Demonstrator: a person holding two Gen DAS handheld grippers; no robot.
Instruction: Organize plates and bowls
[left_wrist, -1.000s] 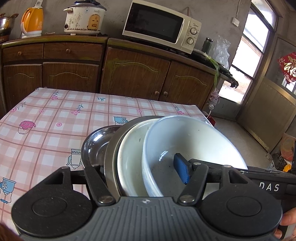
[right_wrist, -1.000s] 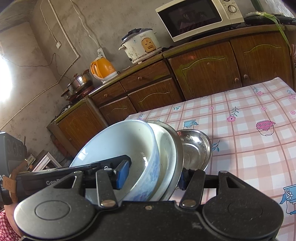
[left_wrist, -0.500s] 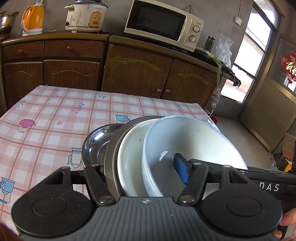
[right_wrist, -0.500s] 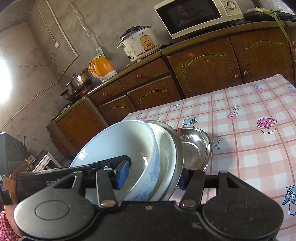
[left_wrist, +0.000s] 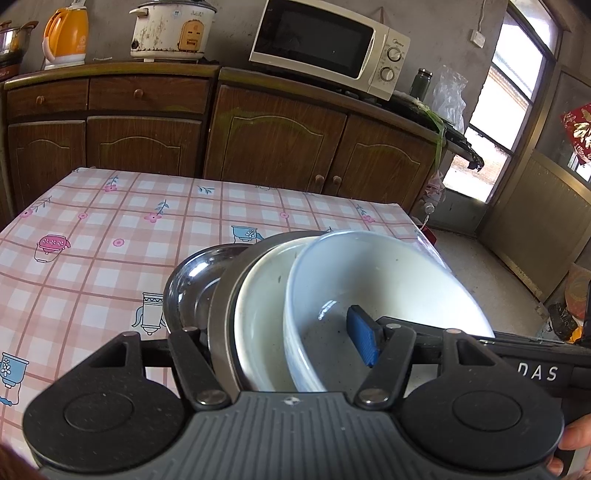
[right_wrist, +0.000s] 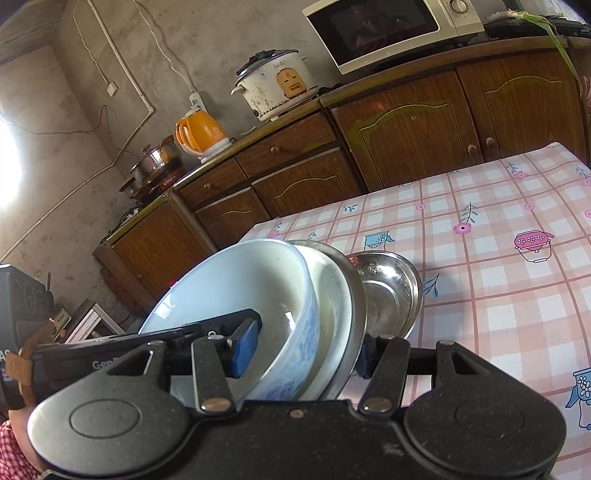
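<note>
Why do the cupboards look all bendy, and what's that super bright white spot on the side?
Left wrist view: the fisheye lens bows the cupboards and the window glares white. Right wrist view: everything tilts and curves, a washed-out glare burns the left edge, and the steel bowl shines with reflections. Both views look sharp, not blurred.

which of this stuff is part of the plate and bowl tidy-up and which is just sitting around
Part of the job: white bowl, white plate, metal plate, steel bowl, left gripper, right gripper.

Just lying about: microwave, rice cooker, orange kettle, pot.
</note>
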